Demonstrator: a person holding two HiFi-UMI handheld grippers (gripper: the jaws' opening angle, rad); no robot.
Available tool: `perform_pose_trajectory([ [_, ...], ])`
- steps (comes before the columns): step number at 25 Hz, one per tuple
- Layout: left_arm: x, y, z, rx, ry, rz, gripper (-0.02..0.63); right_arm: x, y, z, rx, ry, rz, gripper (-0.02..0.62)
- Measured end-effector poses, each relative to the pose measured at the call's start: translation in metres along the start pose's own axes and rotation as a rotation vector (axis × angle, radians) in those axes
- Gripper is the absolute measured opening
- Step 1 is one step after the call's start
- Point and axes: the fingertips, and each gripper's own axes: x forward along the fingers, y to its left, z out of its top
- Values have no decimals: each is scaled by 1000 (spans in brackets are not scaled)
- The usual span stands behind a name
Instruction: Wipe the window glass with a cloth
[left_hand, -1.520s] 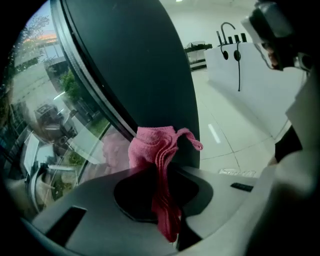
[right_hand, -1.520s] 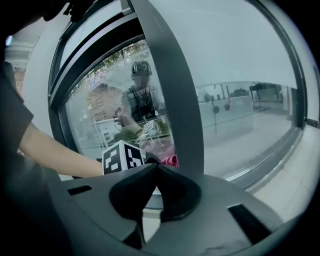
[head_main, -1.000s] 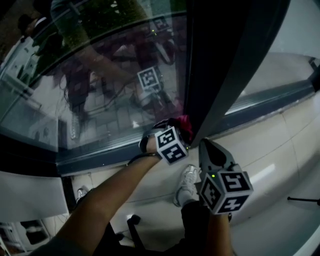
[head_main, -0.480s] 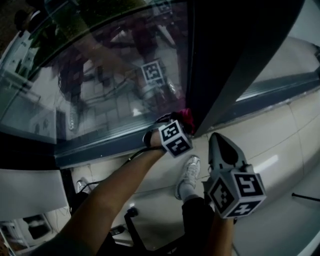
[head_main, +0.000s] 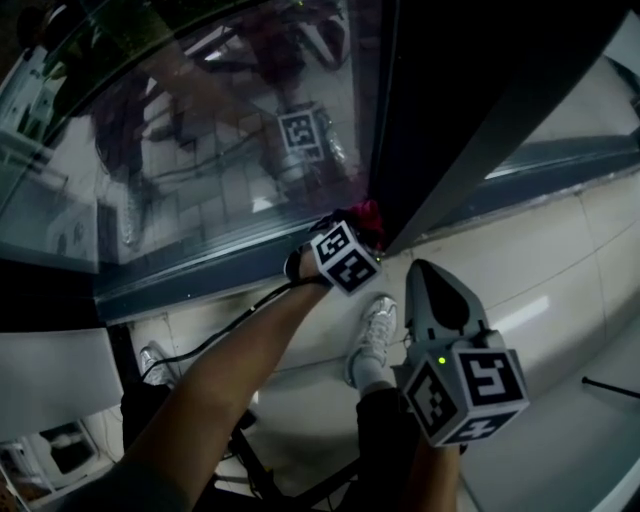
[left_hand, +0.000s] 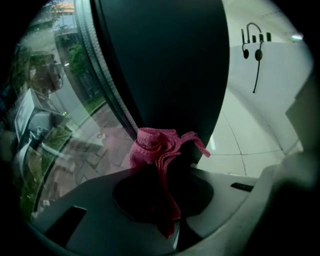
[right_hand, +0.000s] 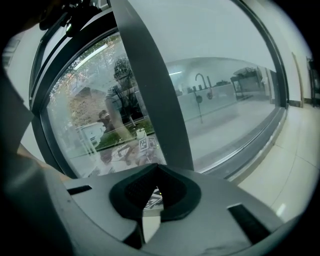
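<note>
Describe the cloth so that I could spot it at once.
Find the big window glass and the dark upright frame post at its right edge. Near the foot of that post, the left gripper pinches a bunched cloth. It is the only pink thing among grey and black.

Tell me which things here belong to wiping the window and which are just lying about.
For the job:
- cloth, pinched in the jaws of the left gripper
- glass

Not part of it:
- right gripper, jaws shut on nothing
- dark post beside the glass
- shoe on the person's foot
</note>
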Motion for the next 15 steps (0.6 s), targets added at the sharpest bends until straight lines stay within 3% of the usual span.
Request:
perform_pose_trajectory([
  [5, -12, 0, 4, -118, -118, 0, 46, 6, 3, -4, -5, 17, -1, 0],
  [11, -29, 18, -3, -410, -279, 38, 46, 11, 6, -2, 0, 15, 11, 0],
  [15, -48, 31, -20, -543, -324, 93, 46, 16, 18, -7, -1, 14, 33, 0],
])
